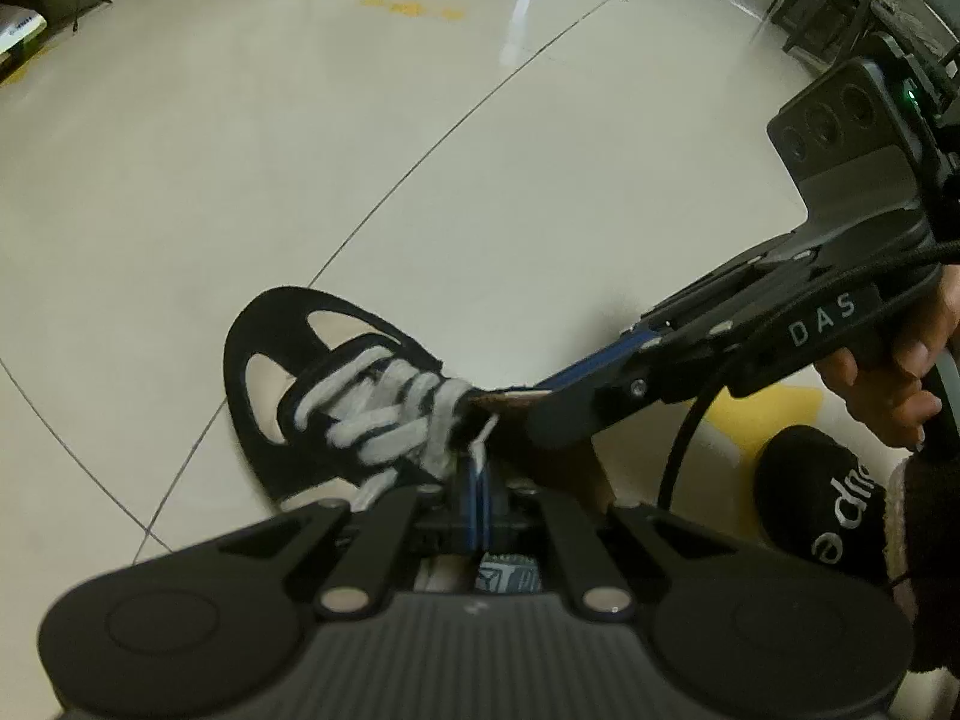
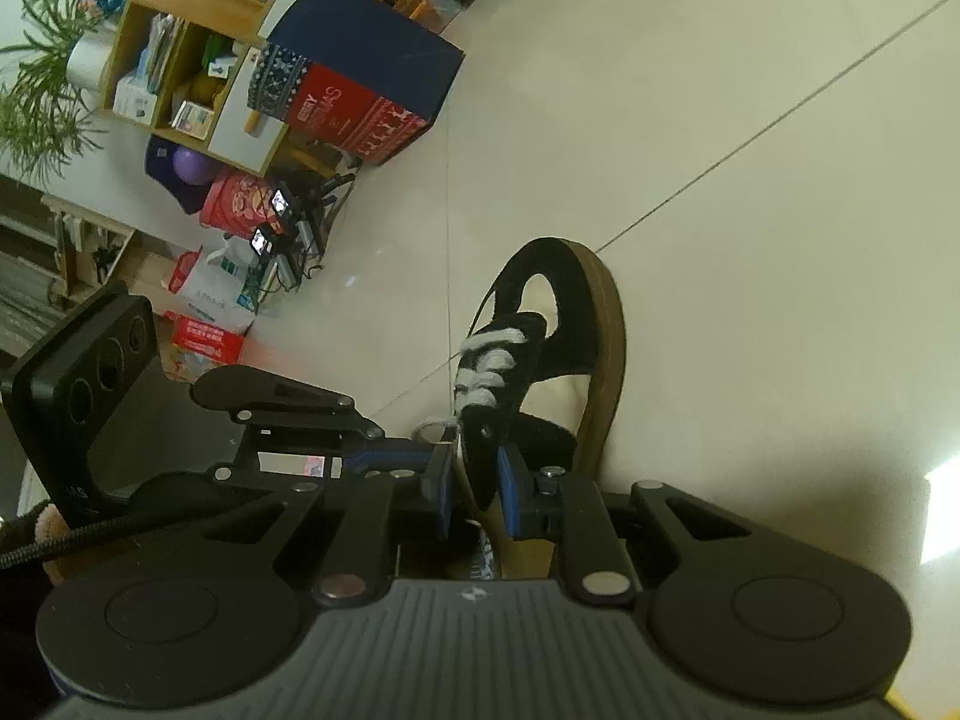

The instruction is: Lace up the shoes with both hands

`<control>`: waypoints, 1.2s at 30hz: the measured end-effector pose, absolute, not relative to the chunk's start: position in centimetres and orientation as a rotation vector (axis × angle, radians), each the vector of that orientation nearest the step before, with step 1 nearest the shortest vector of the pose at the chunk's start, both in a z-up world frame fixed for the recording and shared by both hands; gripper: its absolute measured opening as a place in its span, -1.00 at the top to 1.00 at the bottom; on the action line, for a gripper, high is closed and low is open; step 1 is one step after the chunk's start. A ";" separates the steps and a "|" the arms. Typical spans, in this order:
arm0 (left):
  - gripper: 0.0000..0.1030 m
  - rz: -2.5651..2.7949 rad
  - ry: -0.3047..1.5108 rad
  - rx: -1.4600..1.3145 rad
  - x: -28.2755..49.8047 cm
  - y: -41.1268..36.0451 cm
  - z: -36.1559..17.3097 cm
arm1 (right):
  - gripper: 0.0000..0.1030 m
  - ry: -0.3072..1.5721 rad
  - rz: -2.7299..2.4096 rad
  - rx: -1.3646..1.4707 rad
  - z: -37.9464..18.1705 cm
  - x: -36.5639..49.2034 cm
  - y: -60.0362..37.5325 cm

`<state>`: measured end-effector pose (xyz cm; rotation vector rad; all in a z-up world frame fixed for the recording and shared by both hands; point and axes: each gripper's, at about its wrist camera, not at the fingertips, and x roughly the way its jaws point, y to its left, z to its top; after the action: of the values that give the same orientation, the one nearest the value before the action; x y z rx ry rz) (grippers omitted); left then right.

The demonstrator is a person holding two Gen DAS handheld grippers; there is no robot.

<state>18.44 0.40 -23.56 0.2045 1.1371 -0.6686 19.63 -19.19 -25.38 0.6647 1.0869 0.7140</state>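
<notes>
Lying on the pale tiled floor, the black shoe with cream panels and a tan sole points its toe away from both cameras, and its grey-white lace criss-crosses up the front toward the collar. From the left wrist view the lacing fills the middle of the frame, thick and slightly fuzzy, with a thin loose strand of lace dropping just above the left gripper. That gripper's blue pads stand pressed together, jaws fully closed; the loose strand runs down to them, but whether it is pinched there is hard to tell. The right gripper comes in from the right side of that view, its tip meeting the upper end of the lacing, and a person's hand wraps its handle beside a dark sleeve cuff. From the right wrist view the right gripper has its jaws narrowly apart with the black eyelet flap of the shoe between the blue pads, which close on it from both sides. The left gripper reaches in from the left, tip just beside that flap. Farther off stand a dark blue and red box, a wooden shelf crowded with small items, and a green plant.
</notes>
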 end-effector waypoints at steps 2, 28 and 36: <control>0.96 -0.681 1.126 0.194 18.3 0.4 -23.6 | 0.65 1.083 0.714 0.655 -25.4 19.6 -19.1; 0.95 -0.664 1.060 0.088 17.5 0.7 -23.1 | 0.32 1.122 0.504 0.910 -25.1 20.8 -20.2; 0.95 -0.628 1.086 0.032 17.8 1.2 -22.5 | 0.32 1.164 0.442 0.987 -25.3 20.9 -19.9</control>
<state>17.82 1.19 -22.52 0.0316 1.0861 -0.6280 20.92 -19.93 -25.26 0.9871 1.1638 0.4420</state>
